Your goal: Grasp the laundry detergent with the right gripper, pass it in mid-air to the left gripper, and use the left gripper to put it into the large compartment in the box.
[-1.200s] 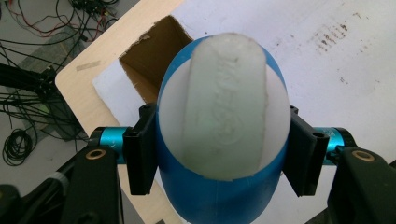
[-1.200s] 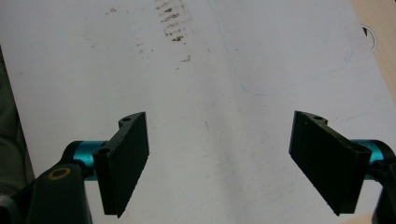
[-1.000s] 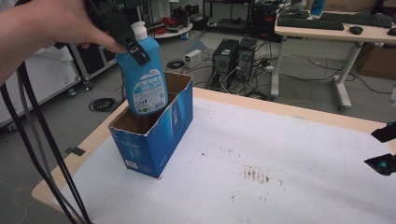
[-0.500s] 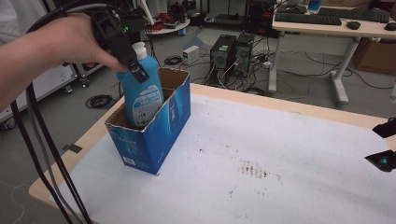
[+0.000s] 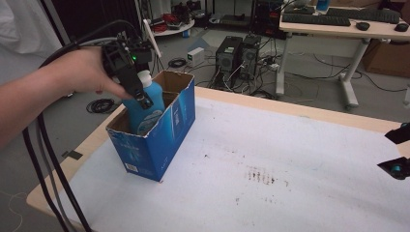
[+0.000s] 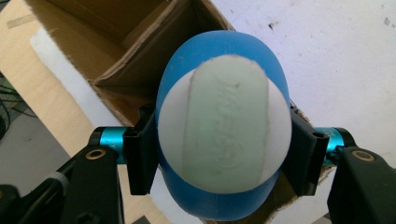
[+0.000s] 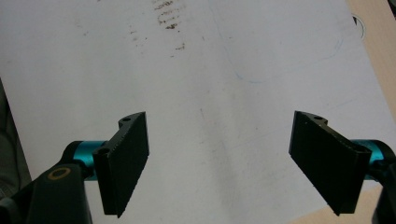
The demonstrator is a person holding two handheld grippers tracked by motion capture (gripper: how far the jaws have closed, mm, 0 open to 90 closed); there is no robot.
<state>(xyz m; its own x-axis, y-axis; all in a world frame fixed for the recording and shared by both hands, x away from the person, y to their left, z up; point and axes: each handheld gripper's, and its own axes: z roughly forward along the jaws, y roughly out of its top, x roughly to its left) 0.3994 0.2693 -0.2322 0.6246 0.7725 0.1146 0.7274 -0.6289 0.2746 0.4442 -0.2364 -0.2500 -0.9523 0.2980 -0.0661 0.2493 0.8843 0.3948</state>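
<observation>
**Dish soap bottle halfway into the box**

Left gripper (image 5: 138, 89) has its jaws clamped on the blue dish soap bottle (image 5: 143, 104), which sits partly inside the open blue cardboard box (image 5: 164, 140) at about 9 o'clock on the tabletop (image 5: 290, 169). Right gripper (image 7: 219, 158) hangs at 3 o'clock, jaws wide apart, holding nothing.
</observation>
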